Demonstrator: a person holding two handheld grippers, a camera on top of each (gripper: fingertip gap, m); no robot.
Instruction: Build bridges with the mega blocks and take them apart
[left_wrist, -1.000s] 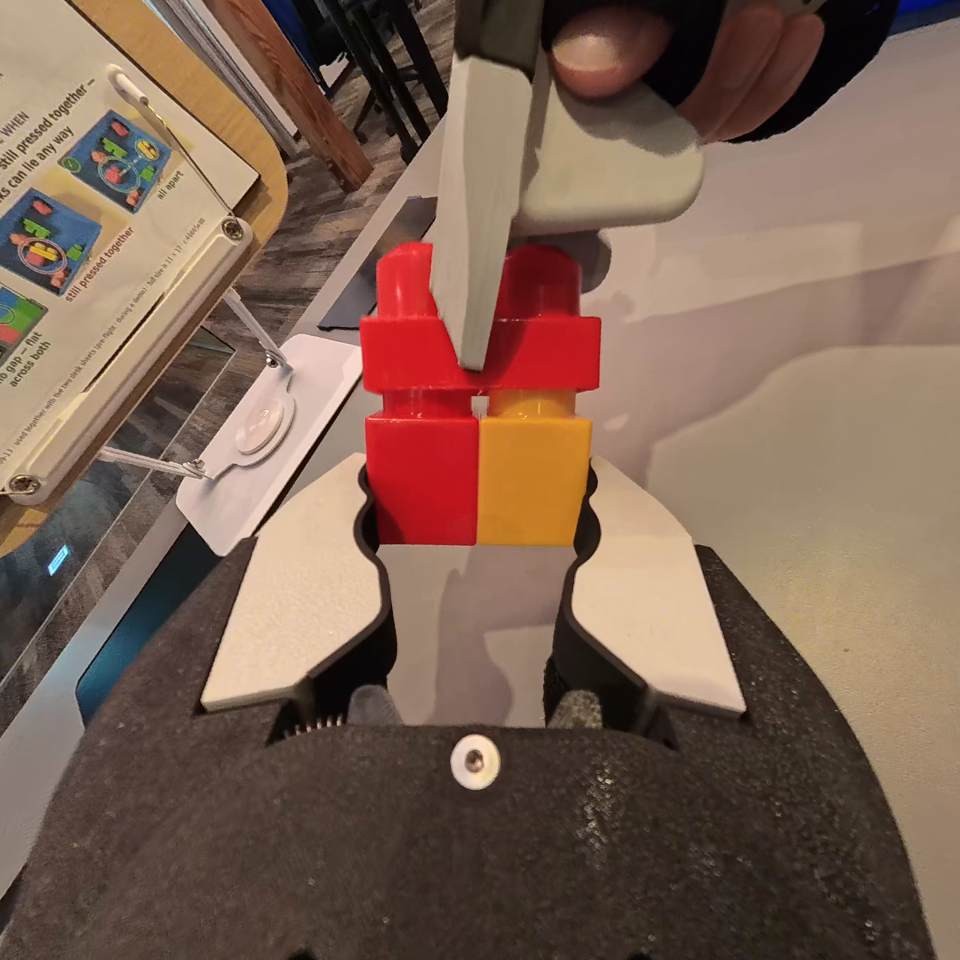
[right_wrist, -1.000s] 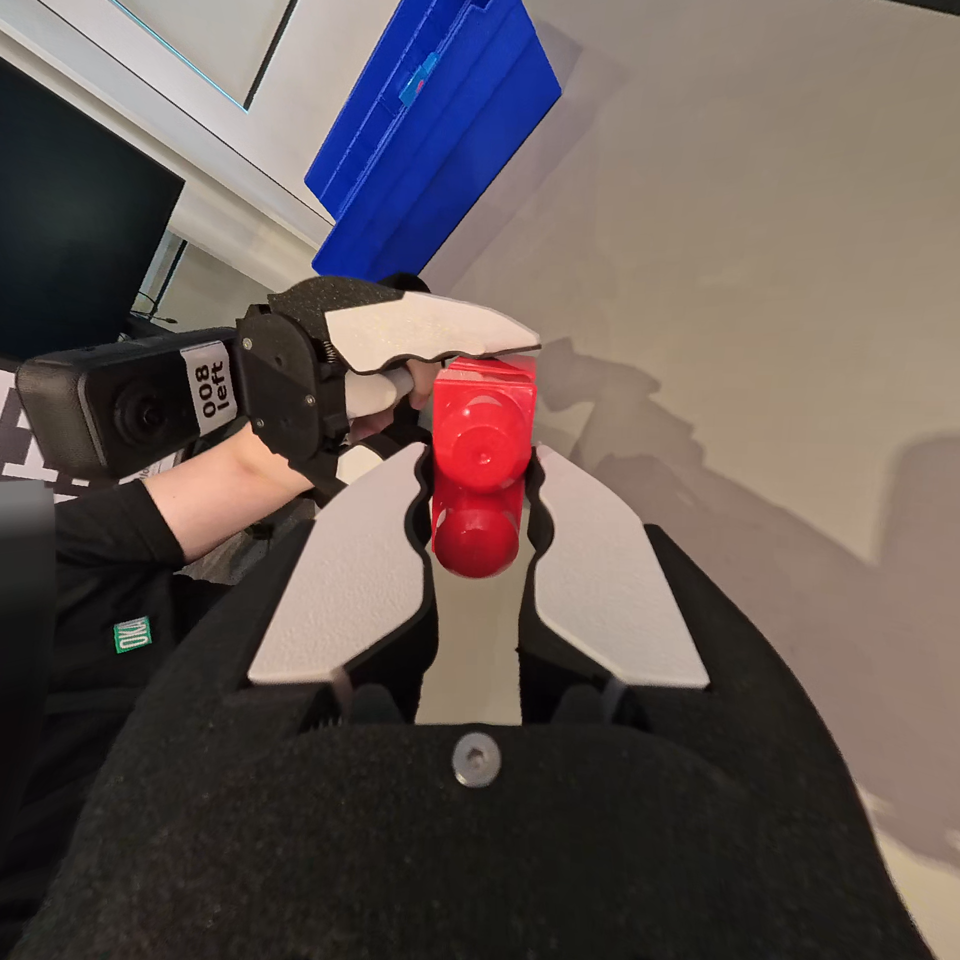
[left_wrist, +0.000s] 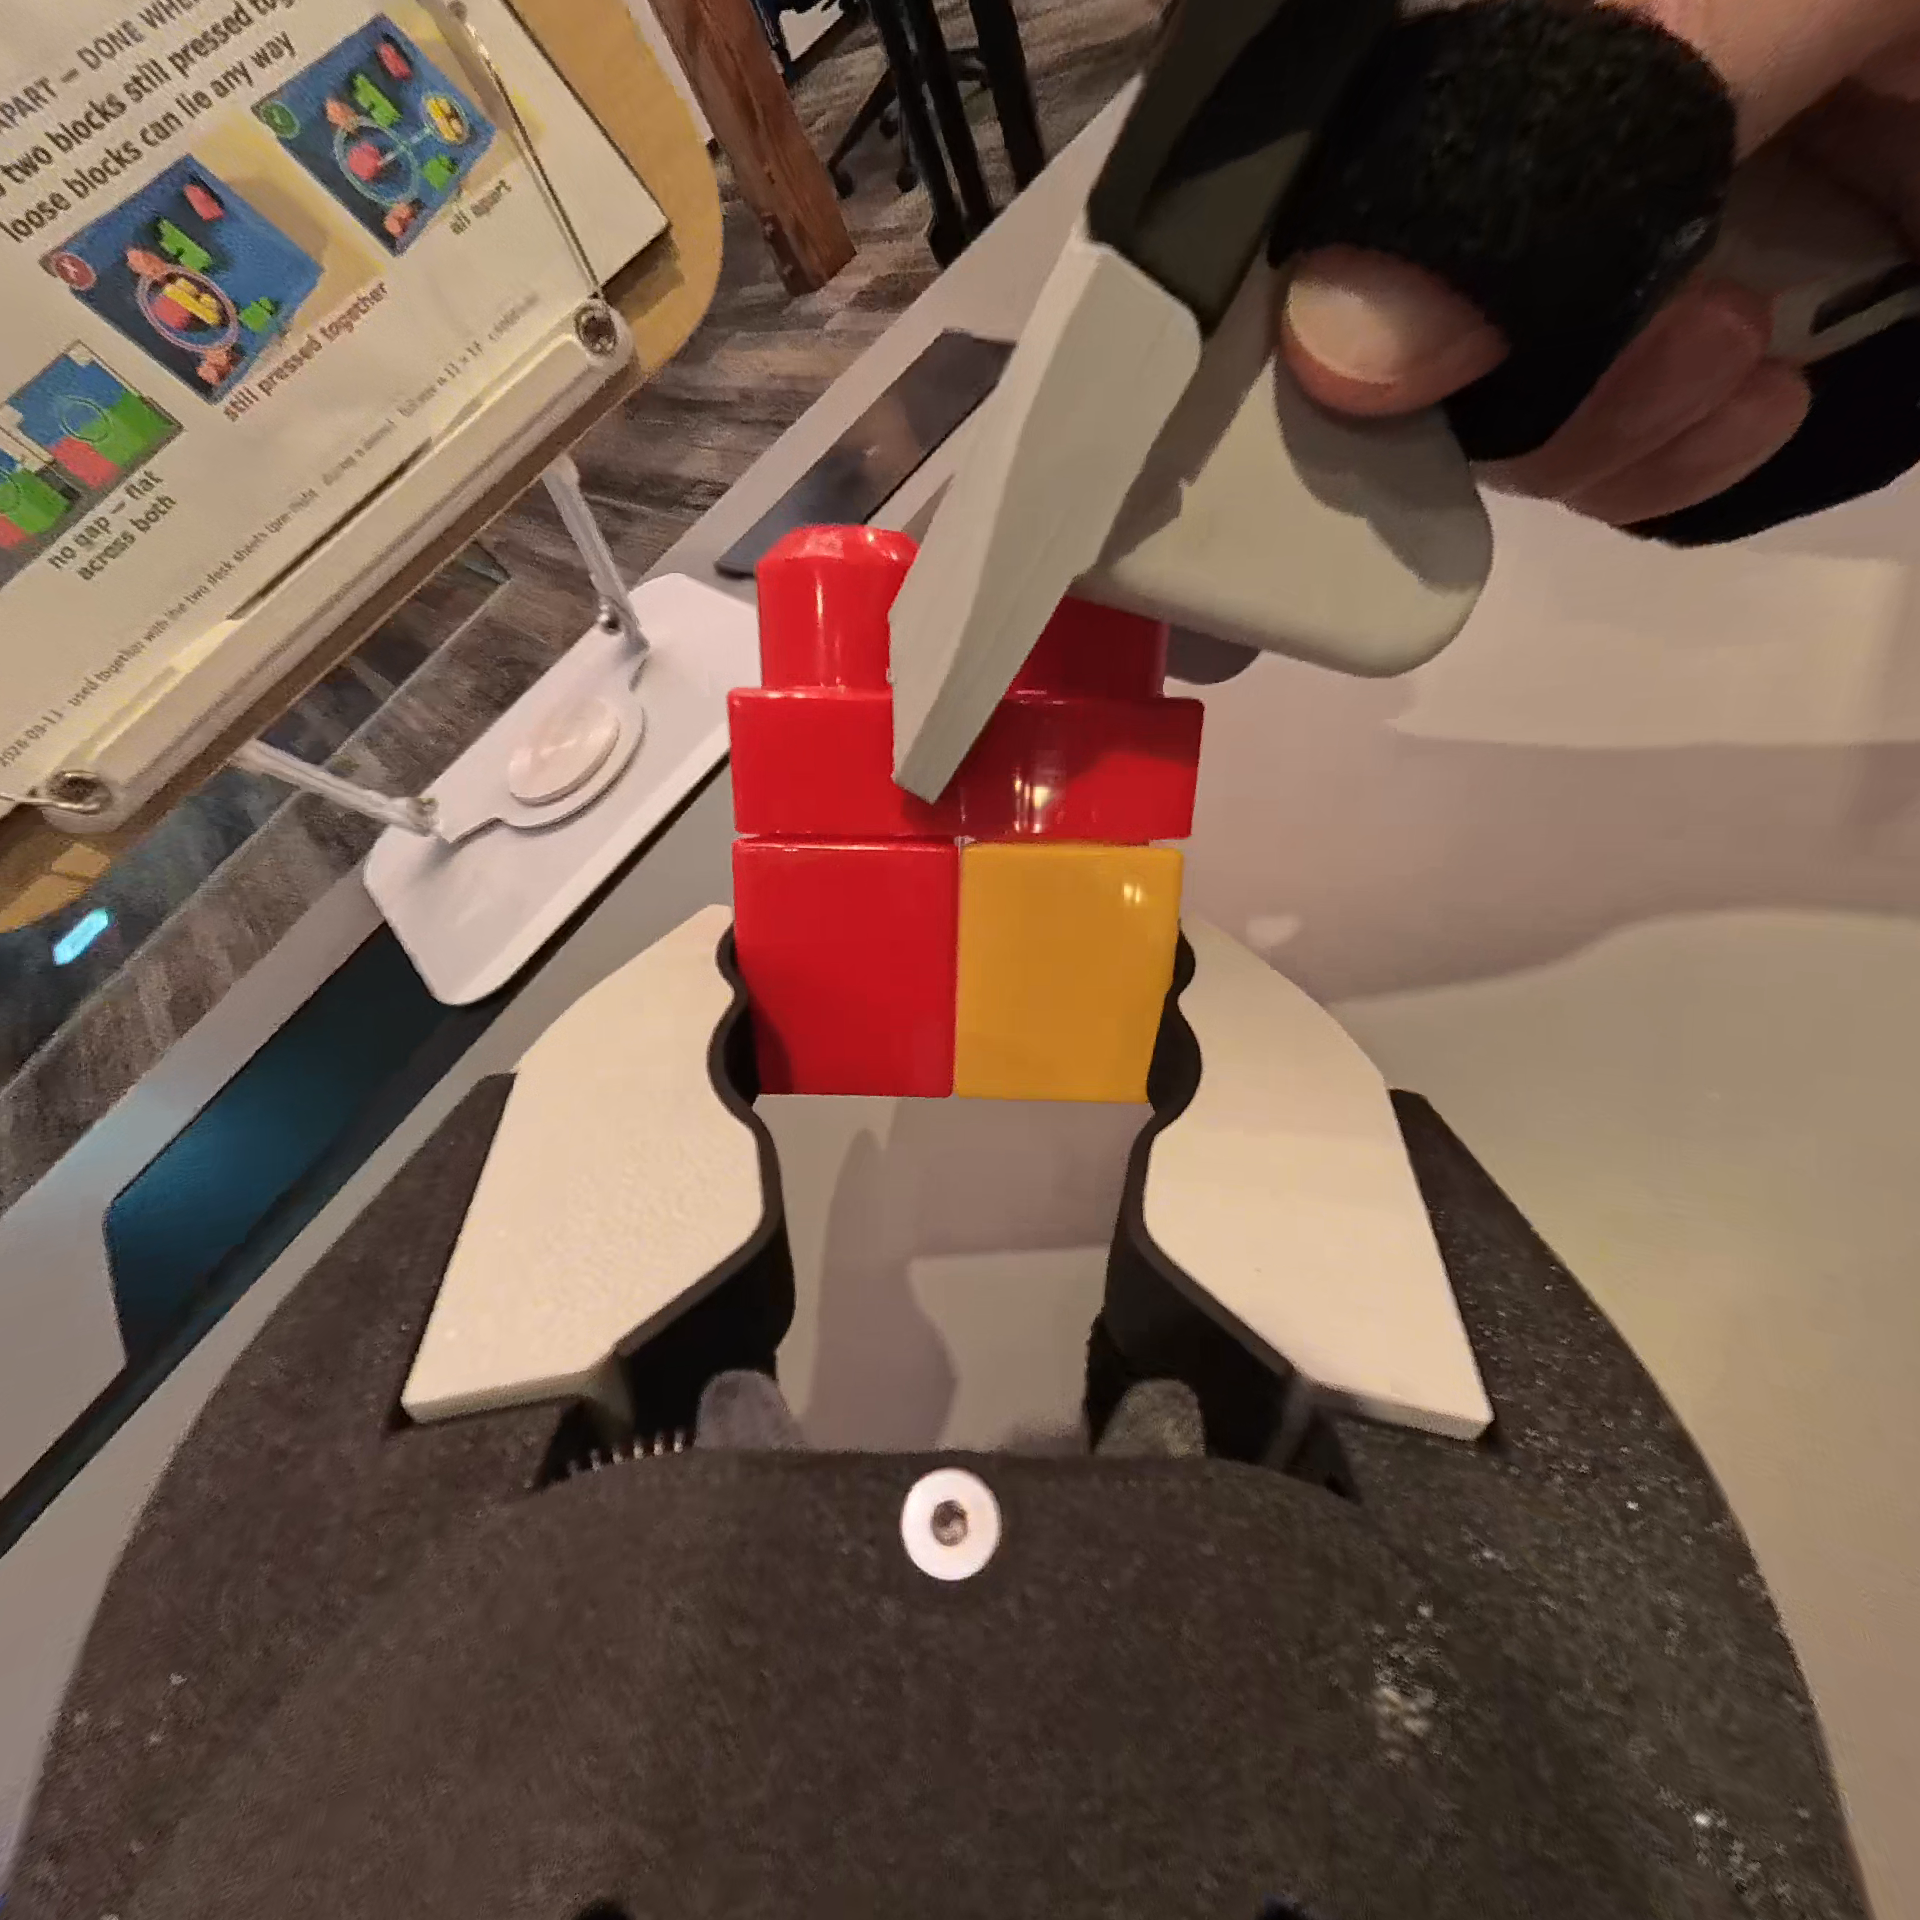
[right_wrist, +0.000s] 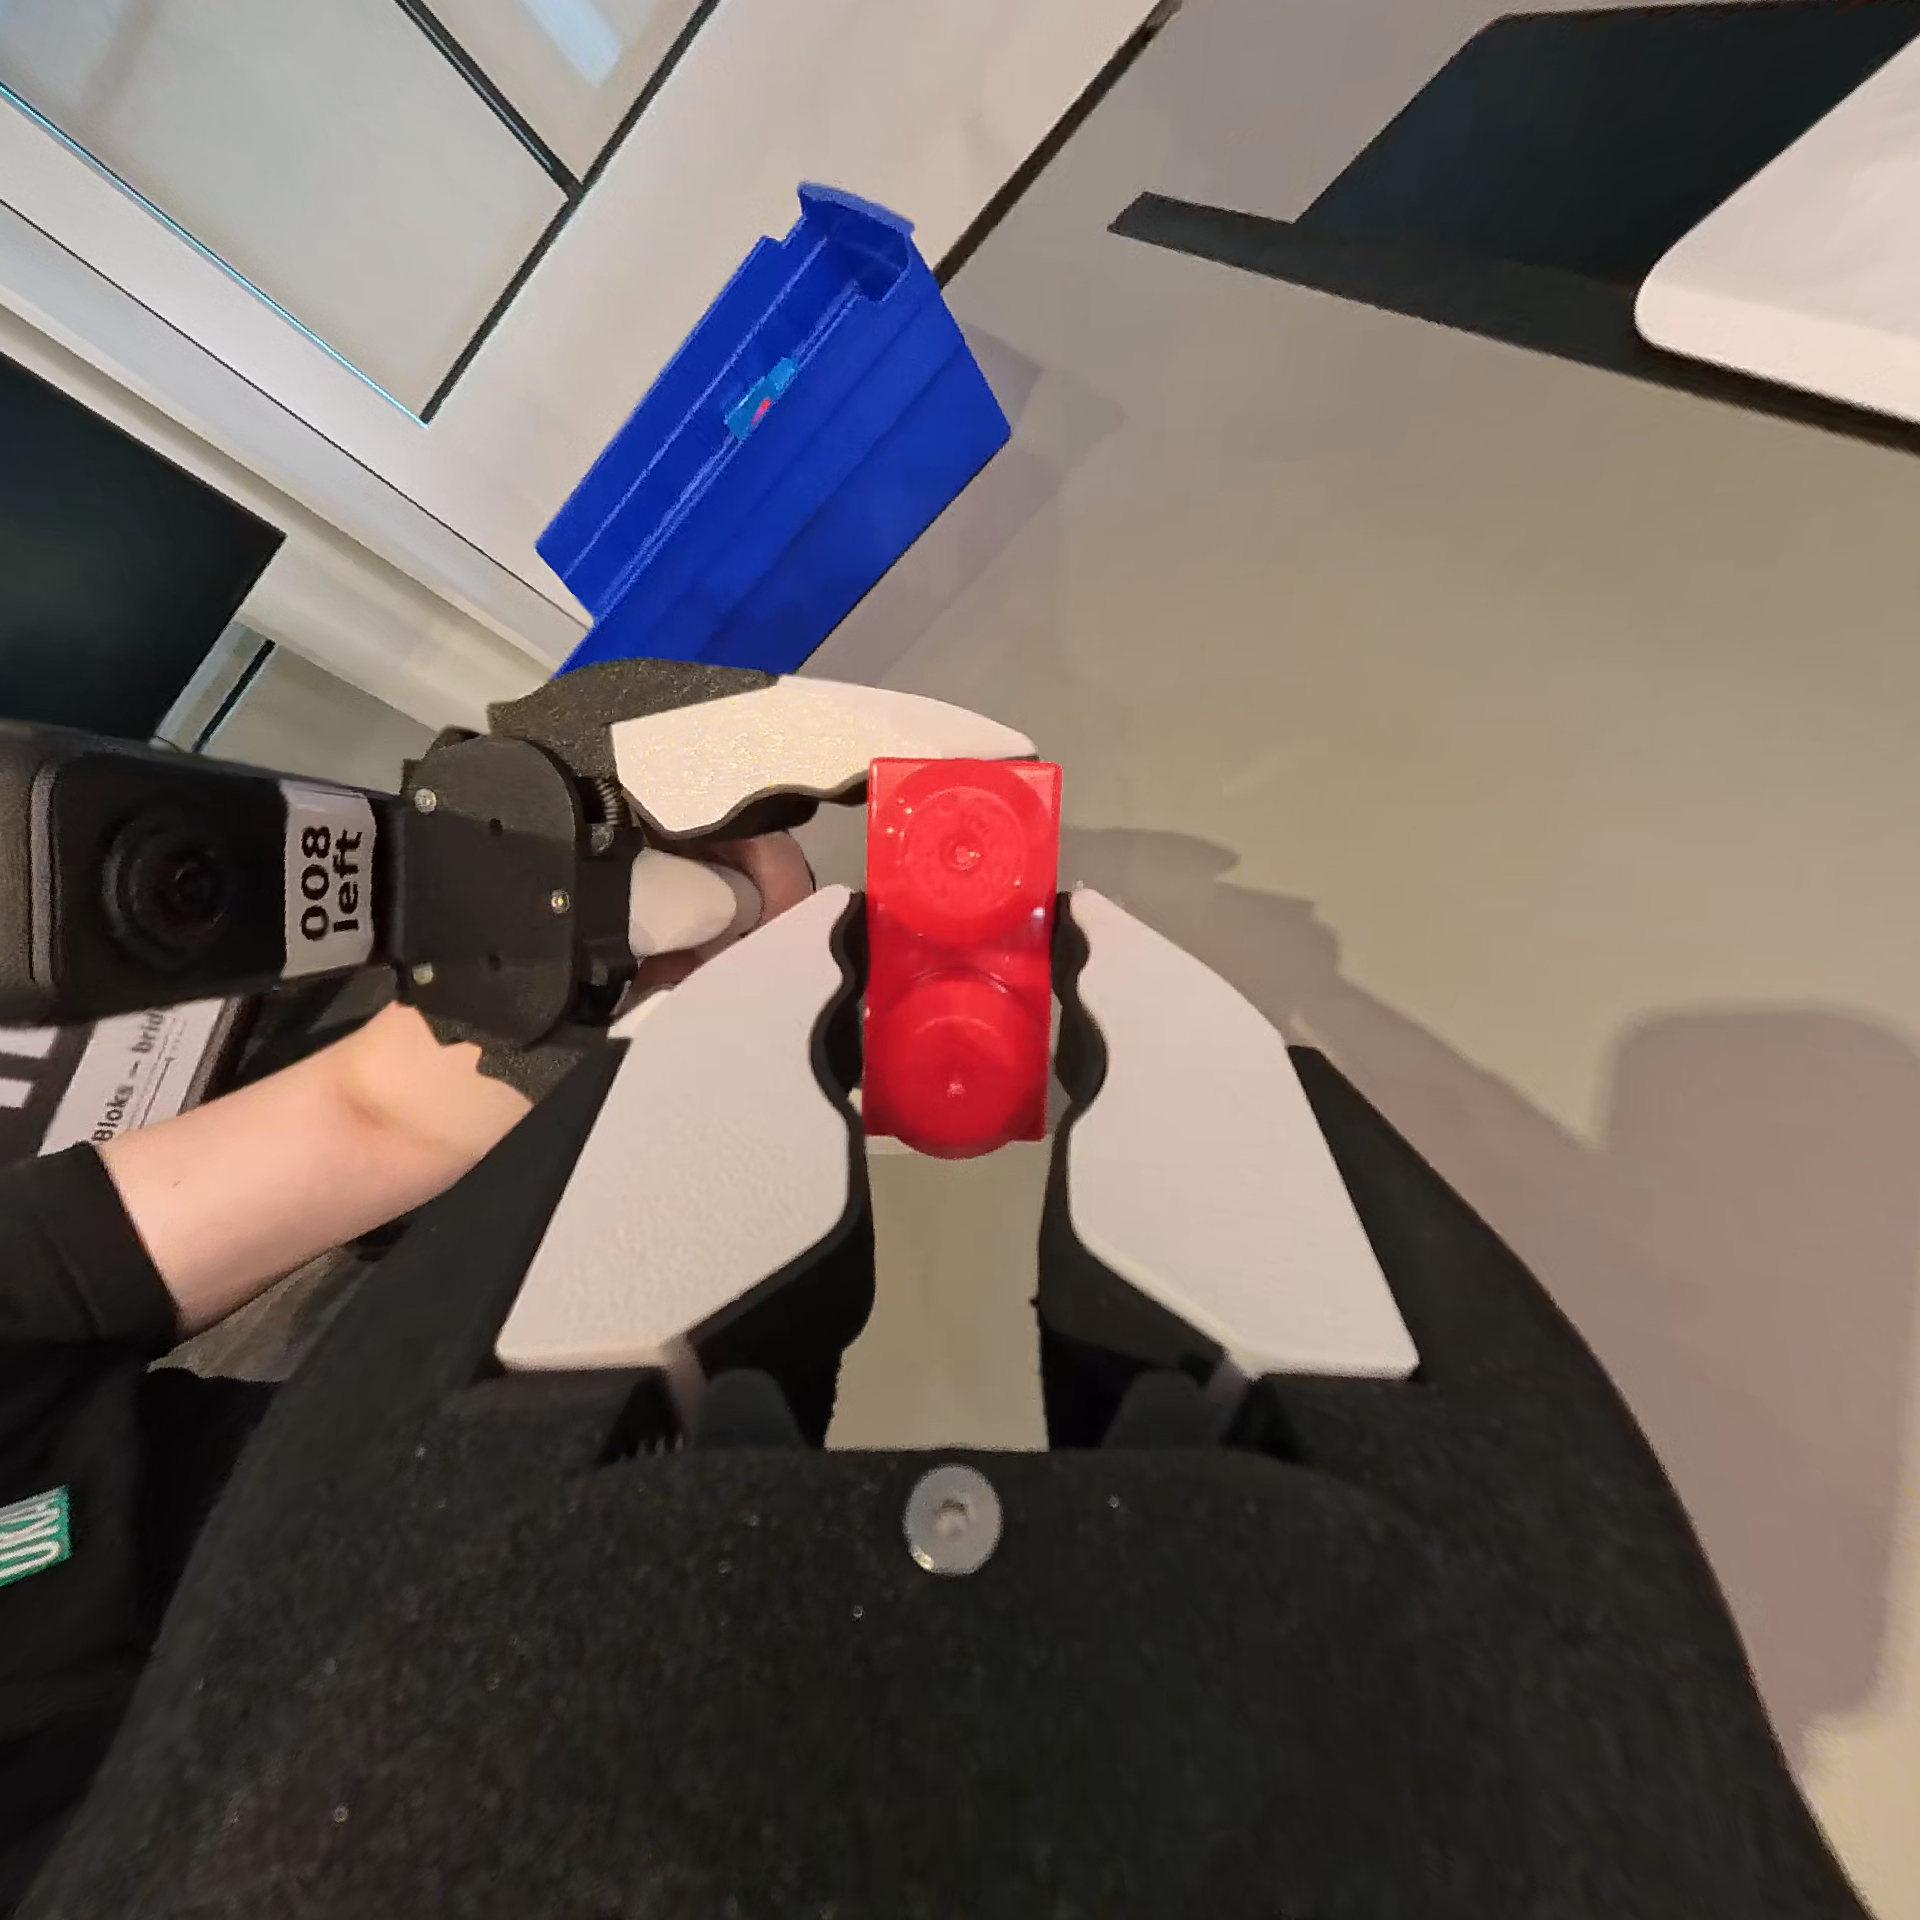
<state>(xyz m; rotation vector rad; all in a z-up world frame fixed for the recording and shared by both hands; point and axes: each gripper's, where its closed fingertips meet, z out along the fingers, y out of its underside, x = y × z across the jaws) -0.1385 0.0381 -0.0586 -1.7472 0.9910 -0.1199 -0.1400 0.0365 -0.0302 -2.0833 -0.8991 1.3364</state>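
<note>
Here the left gripper (left_wrist: 954, 1023) fingers clamp the two lower blocks (left_wrist: 956, 966); right gripper (right_wrist: 956, 1003) fingers grip the upright-studded red top block (right_wrist: 961, 945).

- I see a pale grey-white table (left_wrist: 1558, 1195) carrying everything.
- On its left edge stands the flat white base (left_wrist: 540, 821) of a document stand.
- In my right wrist view a blue bin (right_wrist: 769, 468) sits at the table's (right_wrist: 1455, 727) far side.
- Whether the blocks touch the tabletop, I cannot tell.

Table (left_wrist: 1558, 1247) right of the block stack (left_wrist: 956, 935) is open. Left side blocked by stand (left_wrist: 499, 831); top covered by right gripper (left_wrist: 1039, 665). Blue bin (right_wrist: 769, 457) sits well behind.
</note>
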